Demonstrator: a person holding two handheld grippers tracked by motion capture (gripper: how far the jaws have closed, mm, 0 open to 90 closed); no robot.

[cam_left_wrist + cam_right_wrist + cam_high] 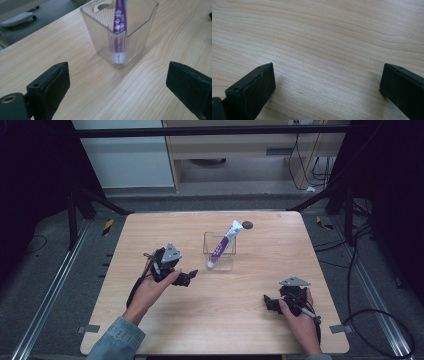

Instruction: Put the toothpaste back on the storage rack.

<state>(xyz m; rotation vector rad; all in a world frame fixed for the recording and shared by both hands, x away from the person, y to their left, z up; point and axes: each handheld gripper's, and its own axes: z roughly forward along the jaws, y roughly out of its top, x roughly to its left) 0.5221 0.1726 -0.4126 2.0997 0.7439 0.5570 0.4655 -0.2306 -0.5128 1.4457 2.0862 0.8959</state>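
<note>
Your jaws stand spread wide on both sides, holding nothing. Your right gripper rests near you at the right, over bare surface. Your left gripper sits farther in, aimed at the clear ribbed cup near the middle. A purple-and-white tube leans in it, cap down, its top past the far rim. The tube is probably light and soft, so pinch its flat upper end. The cup looks light, stiff and likely to tip.
</note>
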